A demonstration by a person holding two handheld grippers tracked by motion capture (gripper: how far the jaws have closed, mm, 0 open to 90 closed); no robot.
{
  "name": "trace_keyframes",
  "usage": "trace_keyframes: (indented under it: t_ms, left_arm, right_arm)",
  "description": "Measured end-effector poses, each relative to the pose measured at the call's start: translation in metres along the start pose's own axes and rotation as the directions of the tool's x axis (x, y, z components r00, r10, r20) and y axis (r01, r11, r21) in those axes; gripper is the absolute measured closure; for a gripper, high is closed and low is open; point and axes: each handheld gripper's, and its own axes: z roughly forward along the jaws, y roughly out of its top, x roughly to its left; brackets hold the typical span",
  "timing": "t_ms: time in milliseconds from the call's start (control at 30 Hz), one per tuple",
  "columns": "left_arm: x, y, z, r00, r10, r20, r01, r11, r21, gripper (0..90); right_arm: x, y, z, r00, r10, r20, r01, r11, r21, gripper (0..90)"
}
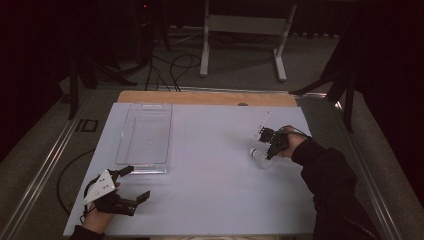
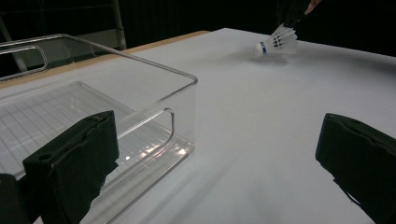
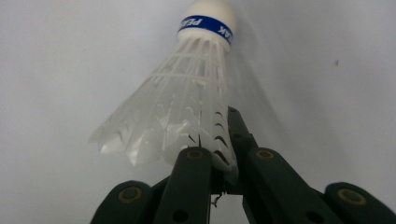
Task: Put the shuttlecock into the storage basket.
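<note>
While the right gripper (image 3: 219,154) pinches the shuttlecock (image 3: 187,93) by its skirt edge, cork resting on the table (image 1: 210,190), ready for lifting | left gripper (image 1: 131,184) jaws spread wide, empty, waiting beside the clear bin (image 1: 145,135), the likely drop spot

Dark lab (floor cables (image 1: 172,65), white stand (image 1: 245,25)).

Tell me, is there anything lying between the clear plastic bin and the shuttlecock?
No. Between the clear bin and the shuttlecock there is just bare white tabletop, as the high view shows.
</note>
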Motion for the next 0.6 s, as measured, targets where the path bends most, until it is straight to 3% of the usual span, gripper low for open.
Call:
trace_keyframes:
  t_ms: [300, 600]
  left_arm:
    - [-0.001, 0.003, 0.002, 0.9997, -0.006, 0.022, 0.006, 0.9998, 0.021, 0.1]
    - [-0.008, 0.012, 0.014, 0.9944, -0.007, 0.105, -0.004, 0.9945, 0.104, 0.1]
  right_arm:
    - [0.013, -0.003, -0.004, 0.9952, -0.089, -0.041, 0.088, 0.996, -0.029, 90.0]
    - [0.032, 0.0, -0.012, 0.9716, -0.212, -0.105, 0.206, 0.976, -0.064, 90.0]
